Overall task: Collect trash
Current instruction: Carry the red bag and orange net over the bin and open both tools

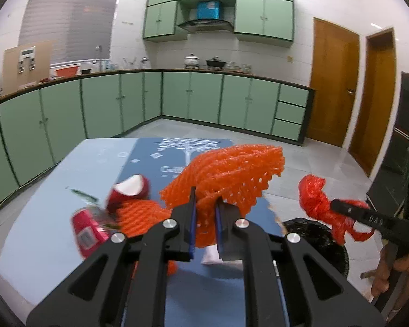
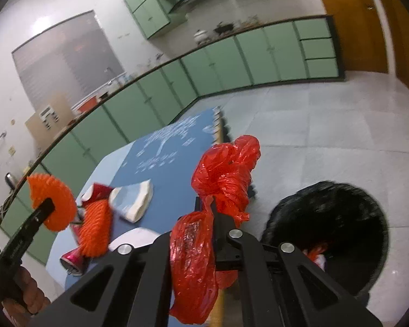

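a: black two-finger left gripper fills the foreground, its jaws clenched on a bright orange foam fruit net, lifted off the pale blue table.

b: and the other hand?

a: right gripper has its jaws pinched on a crumpled red plastic bag; part of the bag droops down over the black linkage. it hangs past the table edge, beside a round bin lined with a black bag on the floor.

b: why hold both up like that?

a: my guess: each piece is carried clear of the table so nothing drags across the rest. the bin stands at the right side of the table, so the red bag looks first in line to drop.

b: what's left on the table?

a: a second orange foam net, a crushed red drink can, a red-and-white paper cup lying on its side, and a white foam tray piece, all on or near the dark blue printed mat.

b: anything already binned?

a: something red and white shows inside the bin; i cannot tell what.
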The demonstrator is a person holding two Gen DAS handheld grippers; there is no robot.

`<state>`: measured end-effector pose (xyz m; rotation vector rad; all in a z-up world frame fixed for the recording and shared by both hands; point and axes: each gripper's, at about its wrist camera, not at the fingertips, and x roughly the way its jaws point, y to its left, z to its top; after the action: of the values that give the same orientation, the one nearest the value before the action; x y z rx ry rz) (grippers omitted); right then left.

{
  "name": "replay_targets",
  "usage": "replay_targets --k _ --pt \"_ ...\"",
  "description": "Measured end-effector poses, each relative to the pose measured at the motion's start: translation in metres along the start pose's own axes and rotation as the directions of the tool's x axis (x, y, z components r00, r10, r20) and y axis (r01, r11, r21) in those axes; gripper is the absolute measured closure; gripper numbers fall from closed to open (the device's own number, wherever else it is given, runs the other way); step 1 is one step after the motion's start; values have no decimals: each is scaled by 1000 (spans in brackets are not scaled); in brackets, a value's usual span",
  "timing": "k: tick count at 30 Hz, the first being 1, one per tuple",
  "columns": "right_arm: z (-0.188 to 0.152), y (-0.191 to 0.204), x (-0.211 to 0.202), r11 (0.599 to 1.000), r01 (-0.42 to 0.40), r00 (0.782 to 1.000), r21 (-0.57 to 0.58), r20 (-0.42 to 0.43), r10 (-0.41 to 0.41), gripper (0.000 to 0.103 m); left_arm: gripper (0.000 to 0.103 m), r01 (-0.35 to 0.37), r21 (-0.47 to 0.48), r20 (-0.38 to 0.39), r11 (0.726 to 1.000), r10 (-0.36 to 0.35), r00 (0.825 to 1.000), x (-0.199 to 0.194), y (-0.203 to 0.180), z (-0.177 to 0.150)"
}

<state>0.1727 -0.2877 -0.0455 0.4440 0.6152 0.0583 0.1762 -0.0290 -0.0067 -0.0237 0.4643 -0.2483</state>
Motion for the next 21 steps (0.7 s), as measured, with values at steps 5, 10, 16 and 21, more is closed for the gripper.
replay_targets --k 5,10,16,21 --pt "6 -43 -25 993 112 992 39 47 -114 98 93 92 42 -3 995 -92 996 18 -47 1" --pt "4 -87 -43 976 211 975 59 61 -214 98 93 184 77 -23 980 -183 983 41 -104 -6" --pt "-3 -127 -43 959 268 961 88 42 -273 98 93 255 94 -67 962 -249 966 76 -163 -21" --pt "-13 -153 -35 955 269 963 123 -11 -270 98 93 291 100 -137 951 -277 951 110 -196 -31"
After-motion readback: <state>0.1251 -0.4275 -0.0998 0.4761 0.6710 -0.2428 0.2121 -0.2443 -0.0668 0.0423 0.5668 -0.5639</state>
